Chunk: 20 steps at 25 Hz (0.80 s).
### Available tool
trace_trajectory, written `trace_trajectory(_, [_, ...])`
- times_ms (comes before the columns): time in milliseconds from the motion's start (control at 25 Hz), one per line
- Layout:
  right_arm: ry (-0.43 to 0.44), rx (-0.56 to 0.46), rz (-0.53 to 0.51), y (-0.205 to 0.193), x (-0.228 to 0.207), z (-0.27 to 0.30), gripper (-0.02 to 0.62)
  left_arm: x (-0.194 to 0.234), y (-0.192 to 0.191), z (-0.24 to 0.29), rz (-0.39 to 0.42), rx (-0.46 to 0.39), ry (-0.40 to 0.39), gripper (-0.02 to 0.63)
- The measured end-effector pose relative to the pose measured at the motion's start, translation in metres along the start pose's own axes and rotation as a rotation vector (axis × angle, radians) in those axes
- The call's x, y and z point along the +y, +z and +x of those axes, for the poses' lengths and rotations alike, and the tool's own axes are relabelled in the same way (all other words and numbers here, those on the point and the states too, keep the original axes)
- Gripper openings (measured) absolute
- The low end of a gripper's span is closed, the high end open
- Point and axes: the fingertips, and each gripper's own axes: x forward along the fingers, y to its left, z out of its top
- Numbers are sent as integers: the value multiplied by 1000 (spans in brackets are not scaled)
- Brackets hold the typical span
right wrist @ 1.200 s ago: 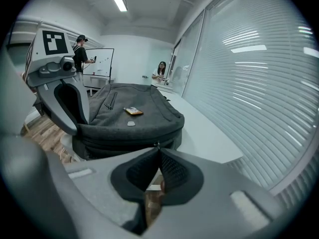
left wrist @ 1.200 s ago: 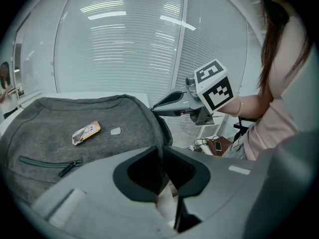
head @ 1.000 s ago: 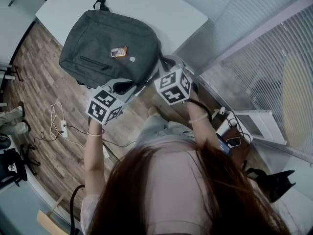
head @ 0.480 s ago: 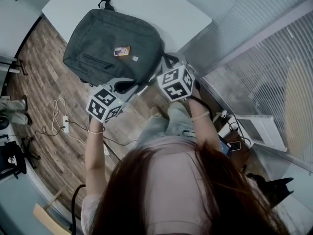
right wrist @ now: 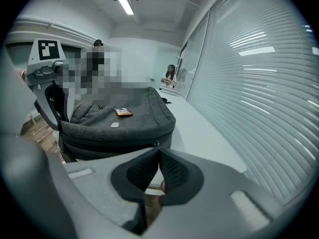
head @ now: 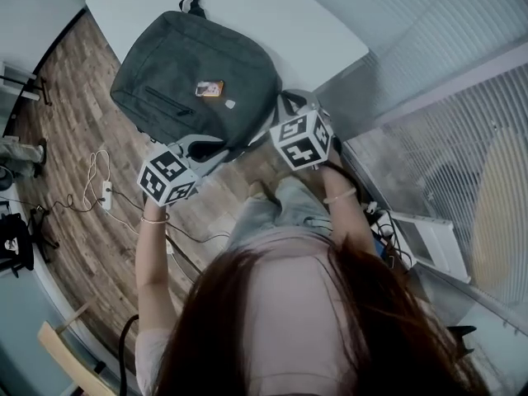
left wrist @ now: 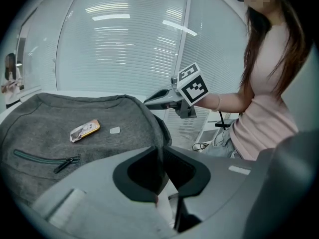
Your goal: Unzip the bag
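Your left hand-held gripper (left wrist: 160, 149) pinches the bag (left wrist: 75, 118) edge, your right hand-held gripper (right wrist: 158, 150) its zipper pull (right wrist: 156, 144); a small packet (left wrist: 84, 130) lies on top, the bench (right wrist: 199, 128) beneath.

In the head view the right gripper (head: 279, 110) now sits a little further toward 1 o'clock than a second ago, and the bag (head: 198, 73) lies shifted the same way with it. The left gripper (head: 224, 145) shows slightly further toward 9 o'clock, so the two grippers stand wider apart. The power strip (head: 106, 193) appears nearer 12 o'clock, as the whole view has tipped.
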Motion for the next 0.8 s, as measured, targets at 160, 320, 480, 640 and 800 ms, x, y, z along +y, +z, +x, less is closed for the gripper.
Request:
trace_trajectory(160, [25, -6, -7, 1, -4, 2, 14, 0, 1, 1, -16, 2, -12, 55])
trace_trajectory(320, [35, -9, -18, 3, -9, 7, 14, 0, 0, 1, -25, -7, -33, 56])
trace_trajectory(480, [52, -12, -27, 4, -14, 13, 15, 1, -1, 1, -33, -5, -48, 57])
trace_trajectory(640, [73, -16, -42, 5, -18, 21, 15, 3, -3, 2, -40, -3, -62, 57])
trace_trajectory(800, [85, -20, -58, 8, -23, 26, 15, 2, -3, 2, -45, -1, -68, 57])
